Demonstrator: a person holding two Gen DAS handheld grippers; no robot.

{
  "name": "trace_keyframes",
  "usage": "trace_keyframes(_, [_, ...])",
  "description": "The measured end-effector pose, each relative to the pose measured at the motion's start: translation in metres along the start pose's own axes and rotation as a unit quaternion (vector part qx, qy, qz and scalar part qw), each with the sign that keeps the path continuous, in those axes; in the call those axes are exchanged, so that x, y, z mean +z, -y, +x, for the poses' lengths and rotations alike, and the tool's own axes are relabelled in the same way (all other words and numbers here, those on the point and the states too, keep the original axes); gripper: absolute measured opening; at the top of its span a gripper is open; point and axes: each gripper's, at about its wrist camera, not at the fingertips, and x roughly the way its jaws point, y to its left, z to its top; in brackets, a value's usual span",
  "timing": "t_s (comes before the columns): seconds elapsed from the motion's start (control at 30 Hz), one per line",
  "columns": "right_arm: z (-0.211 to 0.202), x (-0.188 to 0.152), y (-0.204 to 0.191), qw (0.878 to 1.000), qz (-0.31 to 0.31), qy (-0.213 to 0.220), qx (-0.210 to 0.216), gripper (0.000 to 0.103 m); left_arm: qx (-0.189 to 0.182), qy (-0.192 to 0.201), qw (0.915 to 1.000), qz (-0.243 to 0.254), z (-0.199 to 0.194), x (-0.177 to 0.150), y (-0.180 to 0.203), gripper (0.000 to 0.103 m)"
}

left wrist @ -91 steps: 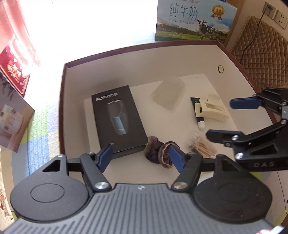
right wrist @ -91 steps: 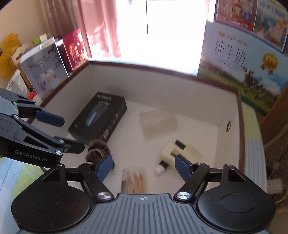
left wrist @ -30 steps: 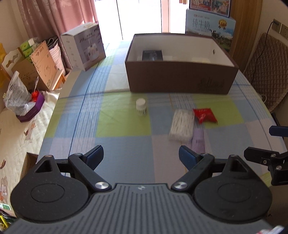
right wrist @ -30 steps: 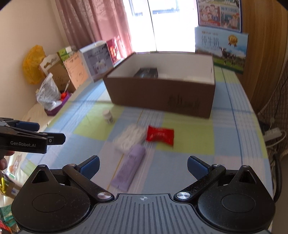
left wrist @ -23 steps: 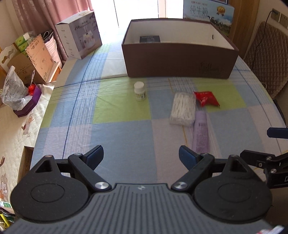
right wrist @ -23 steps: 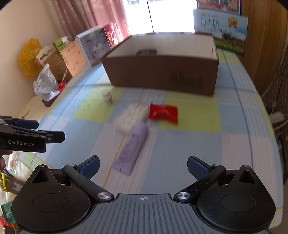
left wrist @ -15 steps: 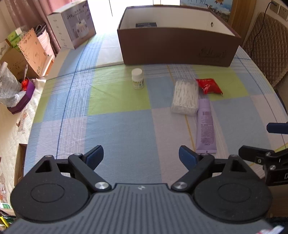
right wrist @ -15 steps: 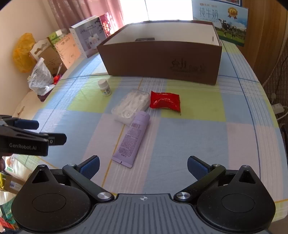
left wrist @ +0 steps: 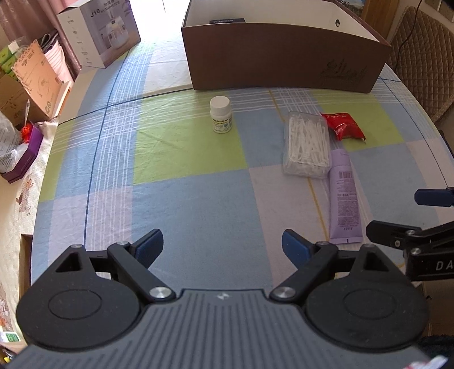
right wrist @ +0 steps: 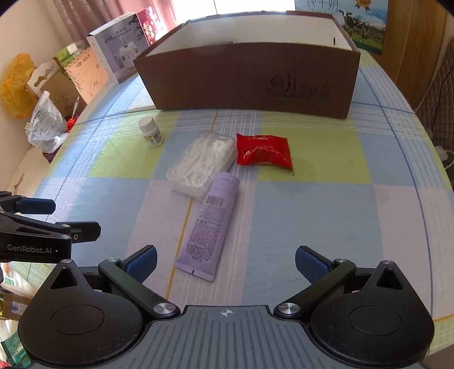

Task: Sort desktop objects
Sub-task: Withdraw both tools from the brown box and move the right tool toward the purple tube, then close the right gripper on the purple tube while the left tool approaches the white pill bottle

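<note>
A brown cardboard box [left wrist: 283, 68] [right wrist: 249, 82] stands at the far side of the checked tablecloth. In front of it lie a white pill bottle [left wrist: 220, 114] [right wrist: 151, 132], a clear box of cotton swabs [left wrist: 307, 143] [right wrist: 203, 163], a red snack packet [left wrist: 344, 129] [right wrist: 264, 149] and a purple tube [left wrist: 344, 195] [right wrist: 211, 221]. My left gripper [left wrist: 222, 247] is open and empty above the near table. My right gripper [right wrist: 225, 261] is open and empty, just short of the tube's near end. Each gripper shows at the edge of the other's view.
A white appliance carton [left wrist: 99, 31] stands left of the brown box. Cardboard boxes and a plastic bag [right wrist: 45, 122] sit past the table's left edge. A quilted chair [left wrist: 422, 56] is at the right. A milk carton box [right wrist: 366, 20] stands behind the brown box.
Both grippers have pulled out of the brown box and back over the table, then dropped lower and closer to the loose items. Both stay open and empty.
</note>
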Motion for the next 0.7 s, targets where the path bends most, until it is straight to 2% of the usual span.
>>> trace_keyframes(0.43, [0.032,0.007,-0.008,1.0,-0.002,-0.006,-0.029,0.1,-0.011,-0.015,0.9997,0.019,0.024,0.016,-0.011,0.089])
trace_keyframes(0.53, [0.04,0.008,-0.012,0.999,-0.019,-0.004,-0.028,0.094,-0.013,-0.016,0.9996,0.022,0.029,0.02,-0.014,0.089])
trace_keyframes(0.7, [0.051,0.008,-0.013,0.999,-0.035,-0.002,-0.033,0.077,-0.018,-0.015,0.9994,0.024,0.036,0.027,-0.019,0.089])
